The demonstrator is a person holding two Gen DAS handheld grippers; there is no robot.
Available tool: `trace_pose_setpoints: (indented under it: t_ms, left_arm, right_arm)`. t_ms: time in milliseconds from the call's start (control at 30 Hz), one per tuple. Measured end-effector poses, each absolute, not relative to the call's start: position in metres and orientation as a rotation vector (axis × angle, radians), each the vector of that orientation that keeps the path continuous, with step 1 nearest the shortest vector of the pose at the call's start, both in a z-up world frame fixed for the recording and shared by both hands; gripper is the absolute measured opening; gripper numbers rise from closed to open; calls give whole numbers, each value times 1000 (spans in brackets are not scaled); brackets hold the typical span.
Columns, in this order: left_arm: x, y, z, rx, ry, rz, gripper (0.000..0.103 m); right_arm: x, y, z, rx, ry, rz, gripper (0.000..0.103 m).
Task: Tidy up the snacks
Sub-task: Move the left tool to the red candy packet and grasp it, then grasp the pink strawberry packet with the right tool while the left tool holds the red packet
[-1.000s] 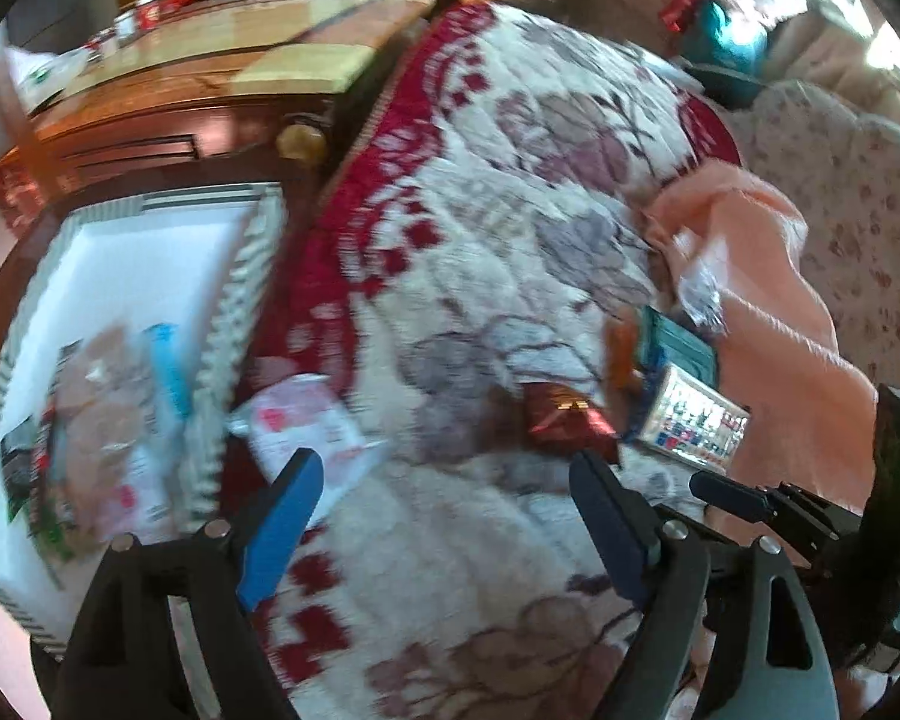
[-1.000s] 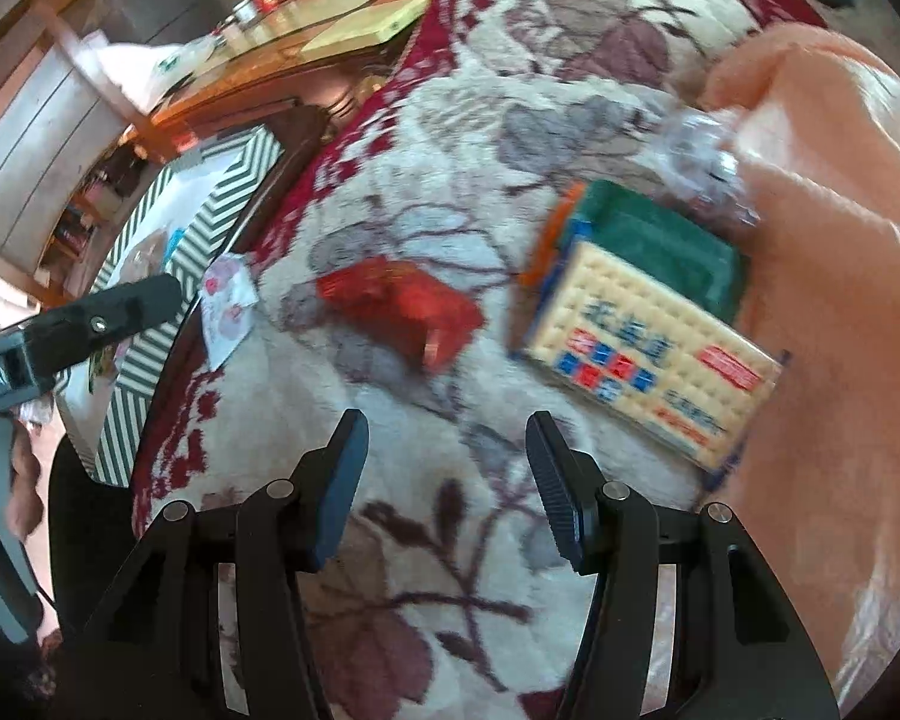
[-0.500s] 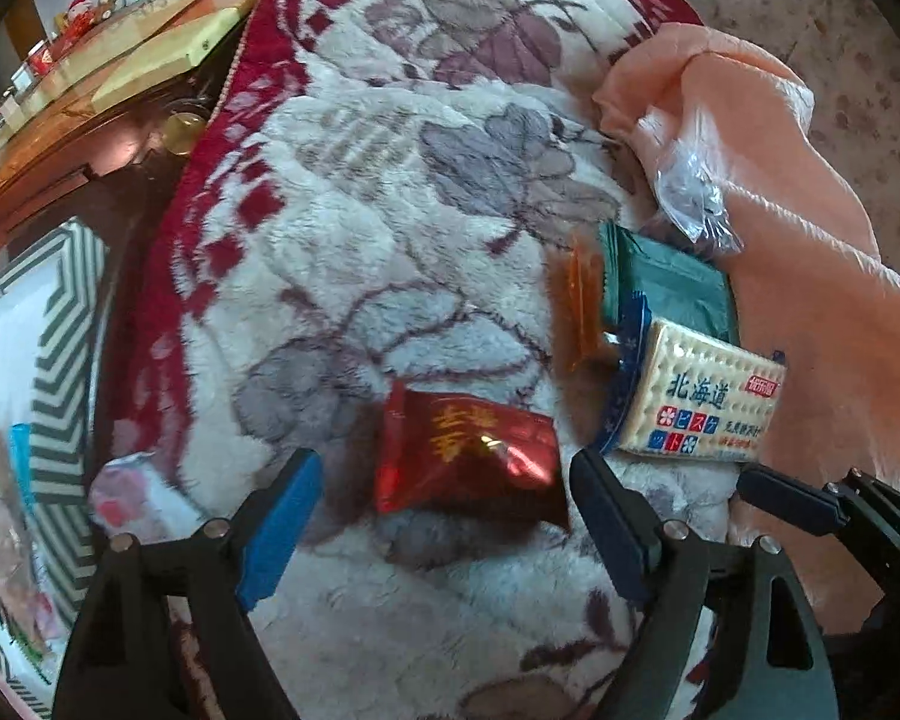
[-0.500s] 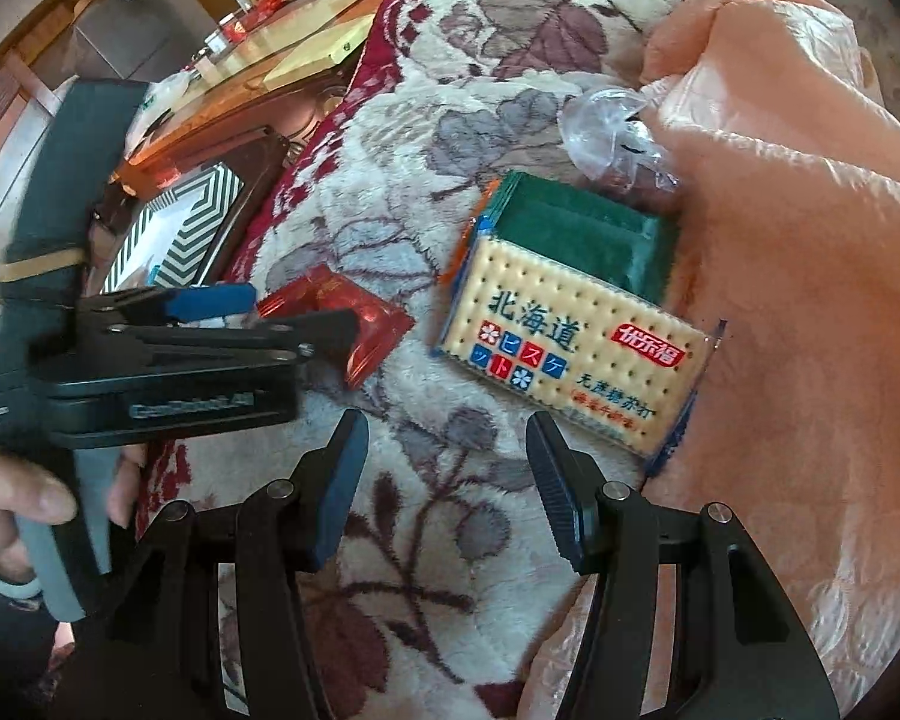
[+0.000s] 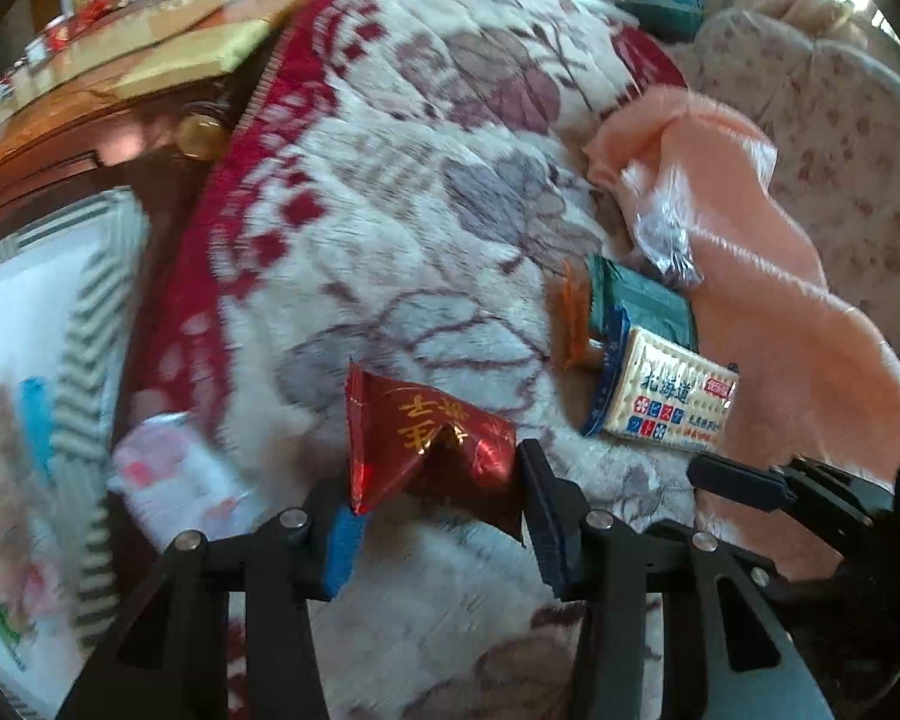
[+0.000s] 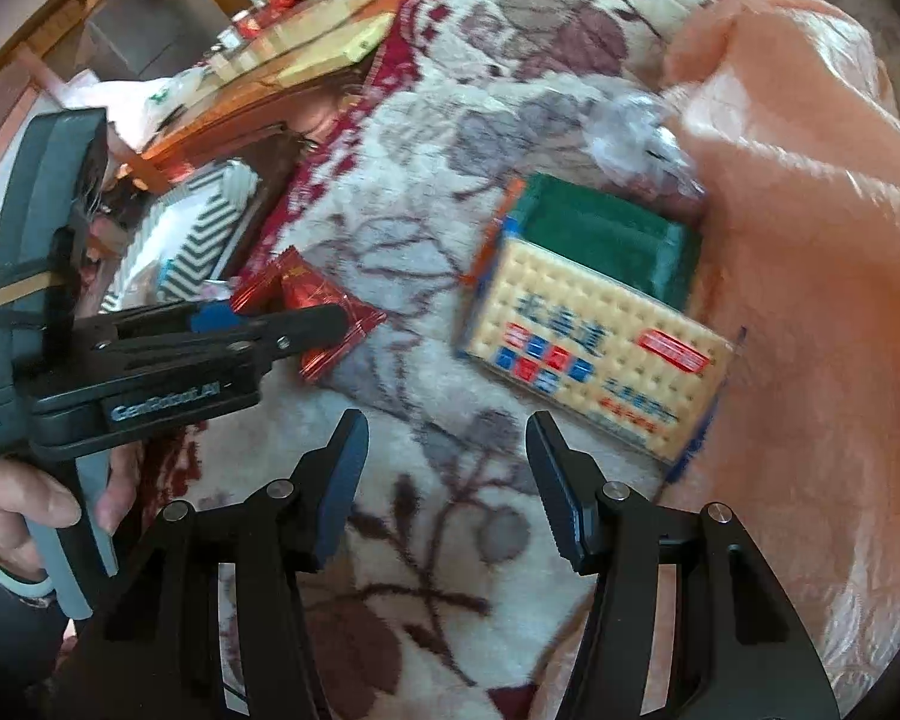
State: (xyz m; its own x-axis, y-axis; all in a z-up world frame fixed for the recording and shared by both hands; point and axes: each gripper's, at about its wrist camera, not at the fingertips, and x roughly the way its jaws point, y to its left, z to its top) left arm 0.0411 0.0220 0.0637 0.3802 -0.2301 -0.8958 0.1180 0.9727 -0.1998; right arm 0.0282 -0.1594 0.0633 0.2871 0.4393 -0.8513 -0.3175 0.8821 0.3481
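My left gripper (image 5: 438,510) is shut on a red foil snack packet (image 5: 426,438), crumpled between the fingers above the floral blanket; it also shows in the right wrist view (image 6: 312,300). My right gripper (image 6: 444,480) is open and empty, just short of a cracker pack (image 6: 594,348) with blue and red print. The cracker pack (image 5: 666,402) lies on a green packet (image 5: 642,300) with an orange packet (image 5: 573,318) beside it. A clear wrapper (image 5: 660,234) lies on the peach cloth.
A striped box (image 5: 90,324) holding several snacks stands at the left beside the blanket edge; a pink-white packet (image 5: 174,480) lies near it. A peach cloth (image 6: 810,240) covers the right. A wooden table (image 5: 120,60) stands behind.
My left gripper has closed on the red packet and lifted it. My right gripper has moved slightly closer to the cracker pack and stays open.
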Motion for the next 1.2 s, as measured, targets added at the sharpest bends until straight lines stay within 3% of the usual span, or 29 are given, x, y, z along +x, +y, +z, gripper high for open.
trace_pose_setpoints:
  t_ms: [400,500,567,867,900,933,967,1200]
  left_arm:
    - [-19,131,110,-150,1039,-39,50]
    - [-26,154,110,-178,1027,1,50]
    - [-30,168,108,-199,1026,22,50]
    - [-36,189,98,-246,1028,49,50]
    - [-36,188,97,-248,1030,48,50]
    - [-36,189,96,-251,1032,47,50]
    - [-37,189,94,-253,1033,45,50]
    - [-41,190,97,-251,1019,53,50]
  right_arm:
    - [29,-31,63,-56,1157,686,55]
    - [30,9,57,-131,1153,717,55]
    - [32,28,53,-178,1148,724,63]
    - [46,83,35,-358,1159,707,64]
    - [46,86,34,-372,1162,713,62]
    - [47,87,34,-391,1157,710,50]
    - [47,87,34,-414,1151,703,49]
    - [42,54,49,-363,1145,691,48]
